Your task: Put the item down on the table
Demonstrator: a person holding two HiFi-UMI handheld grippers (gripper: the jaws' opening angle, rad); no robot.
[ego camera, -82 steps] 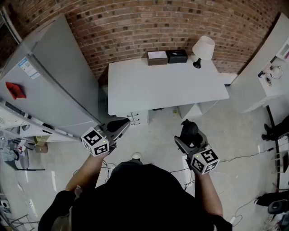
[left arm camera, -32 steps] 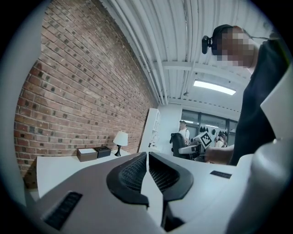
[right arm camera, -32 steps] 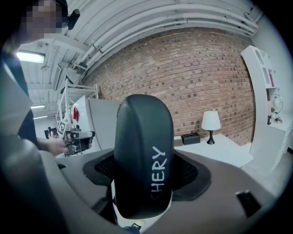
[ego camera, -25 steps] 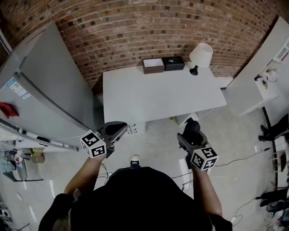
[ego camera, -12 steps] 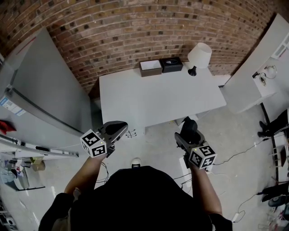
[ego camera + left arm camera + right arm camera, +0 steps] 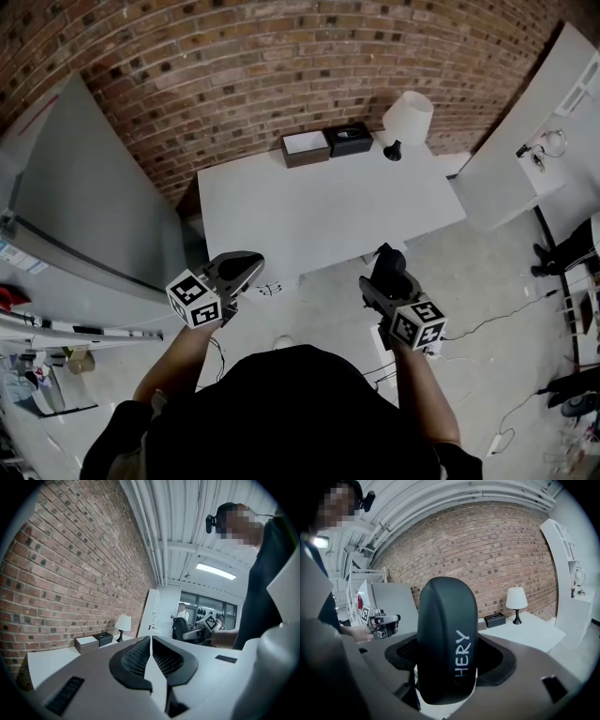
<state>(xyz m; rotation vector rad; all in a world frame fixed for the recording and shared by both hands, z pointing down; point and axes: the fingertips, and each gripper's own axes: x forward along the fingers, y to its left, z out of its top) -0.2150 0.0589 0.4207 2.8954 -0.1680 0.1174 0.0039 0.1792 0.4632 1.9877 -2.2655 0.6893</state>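
Head view shows us a white tabletop (image 6: 319,211) mid-frame under the brick wall (image 6: 281,66), lamp (image 6: 405,120) and boxes (image 6: 305,148) along its top edge; below it our right gripper (image 6: 386,274) clasps the dark item (image 6: 446,634), left gripper (image 6: 246,264) clenched empty.

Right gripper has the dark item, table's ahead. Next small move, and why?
Probably carry the right gripper forward over the bare near half of the table: it grips the dark item but hangs over the floor, short of the near edge. The lamp and boxes sit at the far side.
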